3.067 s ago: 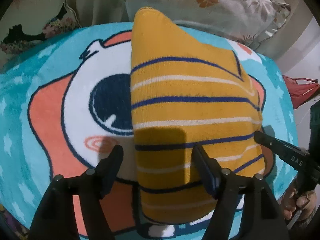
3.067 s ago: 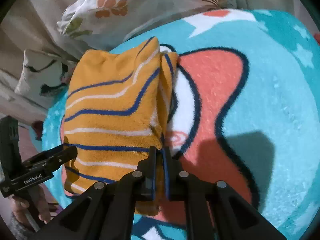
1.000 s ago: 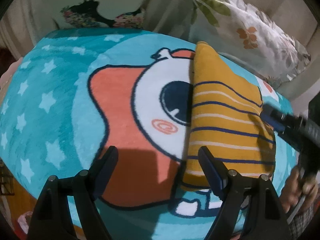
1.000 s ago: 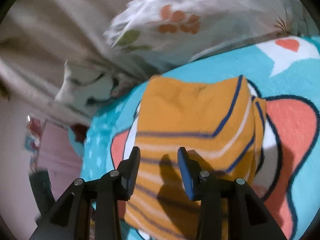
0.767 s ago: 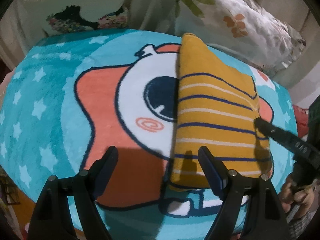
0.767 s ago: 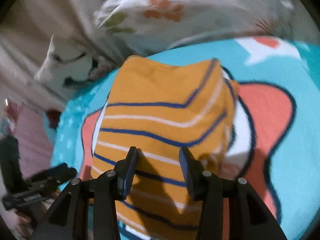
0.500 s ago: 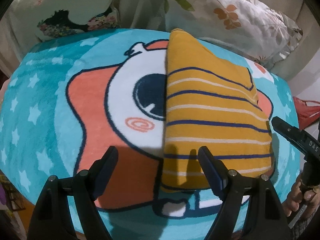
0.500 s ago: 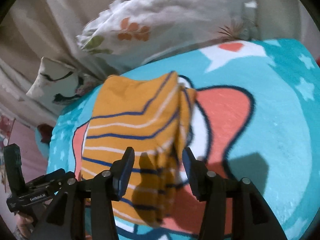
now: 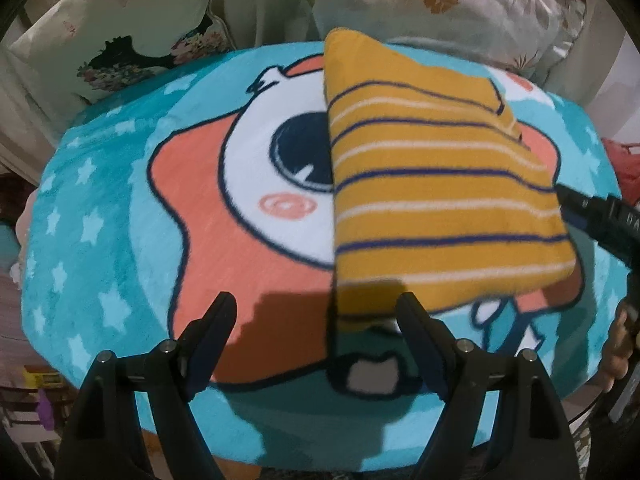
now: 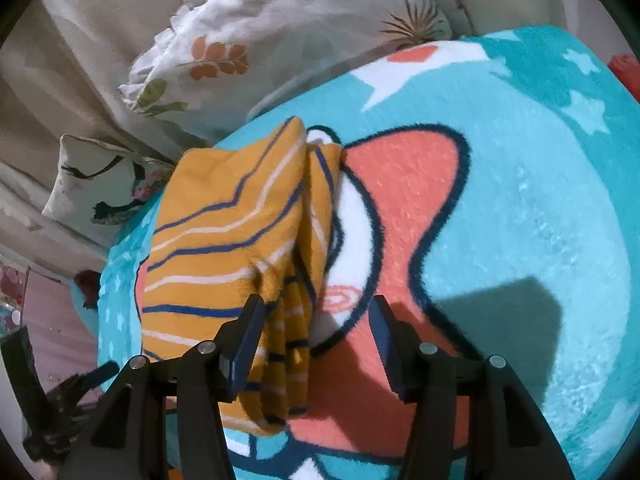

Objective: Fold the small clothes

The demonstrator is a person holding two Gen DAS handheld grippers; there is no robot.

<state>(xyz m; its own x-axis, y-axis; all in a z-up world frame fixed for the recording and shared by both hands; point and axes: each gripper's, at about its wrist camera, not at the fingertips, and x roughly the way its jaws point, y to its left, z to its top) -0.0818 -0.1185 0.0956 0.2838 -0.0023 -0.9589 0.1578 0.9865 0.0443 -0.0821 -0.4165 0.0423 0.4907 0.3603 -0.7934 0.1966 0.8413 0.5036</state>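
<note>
Teal blanket [image 9: 120, 240] bears folded garment [image 9: 432, 208] beside parted left gripper [image 9: 316, 334].

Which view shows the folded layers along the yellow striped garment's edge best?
The right wrist view: the striped garment lies edge-on, its stacked folds visible beside the right gripper. The left wrist view shows only its flat striped top.

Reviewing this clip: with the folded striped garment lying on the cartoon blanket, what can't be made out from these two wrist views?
- What kind of garment the folded yellow striped garment is: left wrist view shows only its top layer.
- Blanket print beneath it: covered.
- Right gripper: left wrist view cuts it off at the frame's right edge, one finger visible.
- Left gripper: small, dark, blurred at the right wrist view's lower left.
- Blanket's underlying support: hidden.
</note>
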